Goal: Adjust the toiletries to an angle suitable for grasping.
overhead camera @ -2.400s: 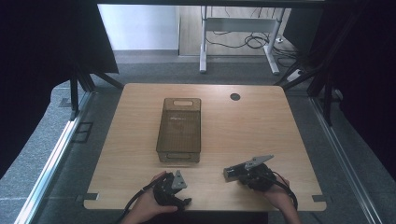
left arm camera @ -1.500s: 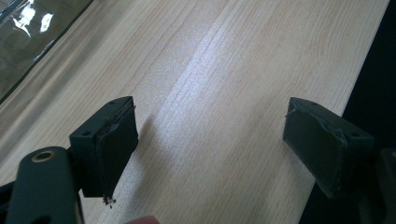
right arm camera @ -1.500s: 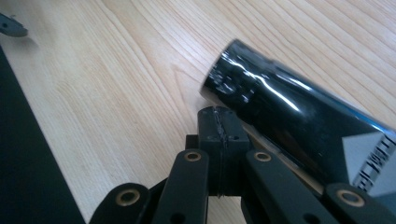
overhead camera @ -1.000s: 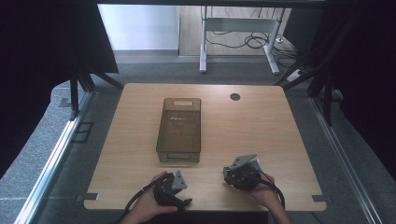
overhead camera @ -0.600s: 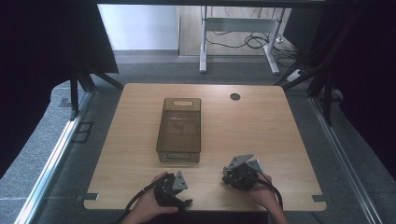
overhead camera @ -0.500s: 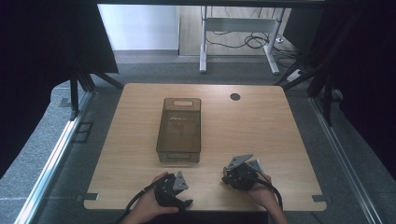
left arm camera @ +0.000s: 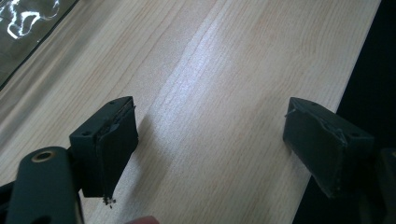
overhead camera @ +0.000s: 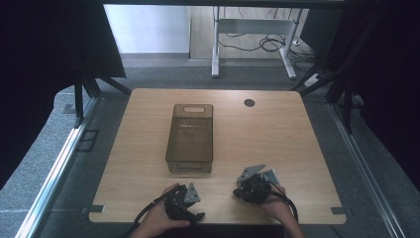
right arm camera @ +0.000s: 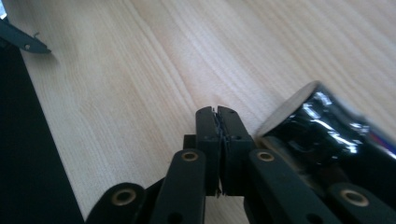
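My left gripper [overhead camera: 184, 201] rests at the near edge of the wooden table [overhead camera: 277, 134], held by a hand. In the left gripper view it [left arm camera: 210, 112] stands open, jaws wide apart over bare wood, nothing between them. My right gripper [overhead camera: 247, 181] sits a little to the right, also near the front edge. In the right gripper view it [right arm camera: 217, 123] is shut, the two pads pressed together with nothing in them. A glossy black cylinder [right arm camera: 317, 128] lies just right of those jaws; I cannot tell what it is.
A brown see-through bin [overhead camera: 190, 139] with handle slots stands lengthwise in the middle of the table, and its corner [left arm camera: 23, 28] shows in the left gripper view. A dark round hole [overhead camera: 249, 102] lies at the back. A metal bracket [right arm camera: 21, 39] marks the table edge.
The right gripper has shifted slightly left and turned, drawing closer to the near edge. The left gripper has stayed where it was.
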`<act>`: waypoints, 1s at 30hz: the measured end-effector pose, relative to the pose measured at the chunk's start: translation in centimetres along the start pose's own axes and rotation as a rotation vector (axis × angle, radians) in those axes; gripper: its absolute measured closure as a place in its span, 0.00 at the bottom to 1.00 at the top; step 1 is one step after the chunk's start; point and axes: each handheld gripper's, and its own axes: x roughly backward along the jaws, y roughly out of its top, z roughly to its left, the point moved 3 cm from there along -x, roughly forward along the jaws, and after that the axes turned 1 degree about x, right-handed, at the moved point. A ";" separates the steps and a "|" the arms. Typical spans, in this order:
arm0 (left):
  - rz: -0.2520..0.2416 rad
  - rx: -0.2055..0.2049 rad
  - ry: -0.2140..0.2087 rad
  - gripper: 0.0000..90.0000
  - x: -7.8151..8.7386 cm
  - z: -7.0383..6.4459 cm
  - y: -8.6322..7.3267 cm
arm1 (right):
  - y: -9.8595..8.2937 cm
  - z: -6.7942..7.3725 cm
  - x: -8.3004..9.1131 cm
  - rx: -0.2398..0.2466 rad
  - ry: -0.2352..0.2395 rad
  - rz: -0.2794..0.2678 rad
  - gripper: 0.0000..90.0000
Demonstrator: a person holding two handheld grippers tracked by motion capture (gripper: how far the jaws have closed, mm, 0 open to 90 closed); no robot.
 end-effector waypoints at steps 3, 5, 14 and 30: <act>-0.001 0.000 -0.007 0.20 -0.1 -0.1 0.0 | -0.1 0.2 -0.5 0.004 0.018 0.006 0.93; -0.001 0.000 -0.009 0.20 -0.1 -0.1 0.0 | 0.0 0.3 -0.6 -0.002 0.026 0.004 0.93; 0.002 -0.007 -0.019 0.20 -0.1 -0.2 0.1 | 0.3 0.7 -1.0 -0.004 0.036 -0.012 1.00; -0.016 -0.006 -0.006 0.20 0.4 -0.1 0.2 | 1.8 1.4 -0.3 0.035 0.020 -0.030 1.00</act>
